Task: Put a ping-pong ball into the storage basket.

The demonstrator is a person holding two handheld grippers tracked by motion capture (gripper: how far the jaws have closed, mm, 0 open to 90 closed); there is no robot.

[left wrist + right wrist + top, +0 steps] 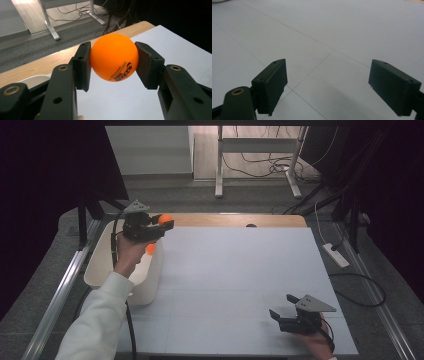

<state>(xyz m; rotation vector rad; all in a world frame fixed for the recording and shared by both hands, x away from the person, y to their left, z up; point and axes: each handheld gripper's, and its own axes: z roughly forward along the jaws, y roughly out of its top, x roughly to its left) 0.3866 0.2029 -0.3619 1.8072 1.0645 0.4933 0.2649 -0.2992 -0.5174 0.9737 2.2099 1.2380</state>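
Jaws of the left gripper (161,223) pinch an orange ball (114,57) above the far rim of a white tub (100,267) at the table's (235,270) left edge; another orange ball (150,248) lies in the tub. Well apart, the right gripper (281,307) rests wide open and empty, bare table before it.

The high view is dim and soft, its left and right edges lost in near-black, while the white table (235,280) catches even light, perhaps from overhead. The left gripper view is sharp on the orange ball (114,57), whose top shows mild glare. A faint, soft-edged shadow lies on the table in the right gripper view.
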